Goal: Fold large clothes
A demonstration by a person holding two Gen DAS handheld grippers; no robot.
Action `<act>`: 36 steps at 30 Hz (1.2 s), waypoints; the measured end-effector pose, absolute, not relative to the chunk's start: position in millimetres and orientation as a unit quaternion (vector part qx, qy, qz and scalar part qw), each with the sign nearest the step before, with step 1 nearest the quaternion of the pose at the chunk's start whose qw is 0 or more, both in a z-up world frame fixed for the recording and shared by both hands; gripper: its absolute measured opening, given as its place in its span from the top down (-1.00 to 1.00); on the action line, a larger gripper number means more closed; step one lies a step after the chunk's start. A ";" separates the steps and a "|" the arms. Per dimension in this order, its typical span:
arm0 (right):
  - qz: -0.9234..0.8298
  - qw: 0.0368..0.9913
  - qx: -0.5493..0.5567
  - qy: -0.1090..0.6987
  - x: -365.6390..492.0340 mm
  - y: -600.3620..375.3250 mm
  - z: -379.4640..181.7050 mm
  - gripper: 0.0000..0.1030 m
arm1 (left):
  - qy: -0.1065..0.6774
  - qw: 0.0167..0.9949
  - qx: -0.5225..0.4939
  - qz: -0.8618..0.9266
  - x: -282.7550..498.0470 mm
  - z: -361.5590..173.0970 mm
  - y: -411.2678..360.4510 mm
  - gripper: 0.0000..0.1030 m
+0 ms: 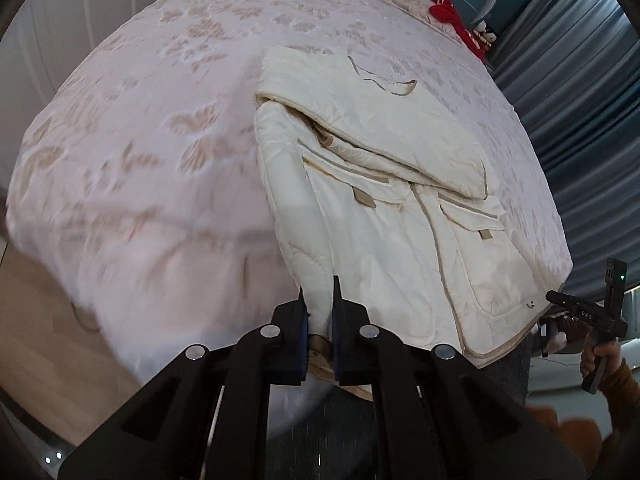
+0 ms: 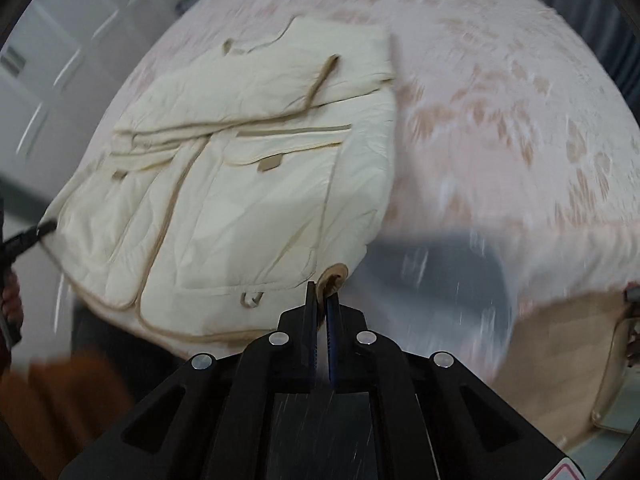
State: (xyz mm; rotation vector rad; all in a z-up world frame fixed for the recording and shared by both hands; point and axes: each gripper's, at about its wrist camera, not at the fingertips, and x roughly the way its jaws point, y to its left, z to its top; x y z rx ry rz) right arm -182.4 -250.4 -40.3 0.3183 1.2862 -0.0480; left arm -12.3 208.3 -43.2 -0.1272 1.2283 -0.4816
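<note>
Left wrist view: the left gripper (image 1: 319, 304) is nearly closed, pinching the near hem corner of the cream jacket (image 1: 384, 200), which lies on the bed (image 1: 140, 140) with its sleeves folded in.

Right wrist view: the right gripper (image 2: 322, 300) is clamped on the other hem corner. To fold well, I'd lift both corners level, keep the hem taut, and carry it toward the collar evenly.

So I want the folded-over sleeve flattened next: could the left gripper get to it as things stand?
Probably not right away. The left gripper is shut on the jacket hem at the near bed edge. Nothing lies over the sleeve, but it would have to let go first.
</note>
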 end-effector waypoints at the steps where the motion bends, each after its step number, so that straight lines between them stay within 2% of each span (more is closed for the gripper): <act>1: -0.016 0.783 0.148 0.603 -192.8 -243.9 -33.6 0.93 | 0.574 0.787 -0.063 -0.218 -25.6 -35.2 215.3 0.87; 4: -0.014 0.802 0.151 0.577 -195.2 -241.0 -7.2 0.93 | 0.553 0.800 -0.083 -0.217 -33.8 -8.9 221.4 0.87; 10: -0.047 0.884 0.184 0.427 -123.2 -290.4 49.2 0.93 | 0.435 0.871 -0.069 -0.218 27.6 37.0 191.7 0.88; 15: -0.078 0.902 0.235 0.354 -58.2 -328.4 39.4 0.93 | 0.395 0.898 -0.065 -0.185 96.9 33.8 176.1 0.87; 24: -0.135 0.897 0.259 0.332 26.6 -341.6 -13.2 0.93 | 0.409 0.905 -0.043 -0.110 192.3 -22.4 129.6 0.87; 36: -0.177 0.880 0.254 0.361 88.3 -346.8 -68.2 0.93 | 0.462 0.884 -0.009 -0.069 252.8 -92.3 101.3 0.87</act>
